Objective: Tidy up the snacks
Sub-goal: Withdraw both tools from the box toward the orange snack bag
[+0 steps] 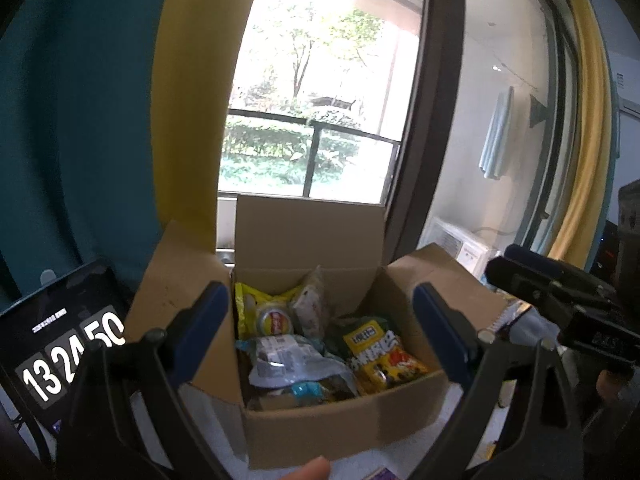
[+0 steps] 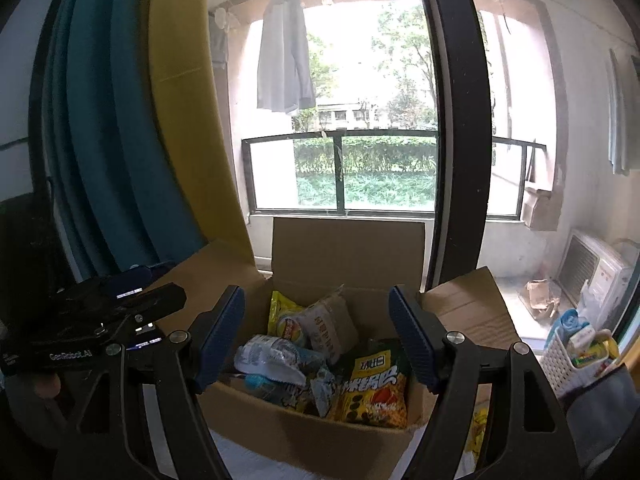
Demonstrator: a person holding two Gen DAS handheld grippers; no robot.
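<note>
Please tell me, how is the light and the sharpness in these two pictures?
Left wrist view: the window is overexposed, the cardboard box slightly blurred, straight frames bent by the fisheye. Right wrist view: sharper, the snack packets readable, daylight again strong behind.

**A:** what kind of place is this? looks like someone's flat

**B:** yeah, a home. teal and yellow curtains [image 2: 132, 128] at 9 o'clock, shirt [image 2: 284, 52] drying on the balcony at 12, railing [image 2: 340, 136] with a hedge behind, AC unit [image 2: 596, 272] and laundry basket [image 2: 568, 356] at 3-4 o'clock.
</note>
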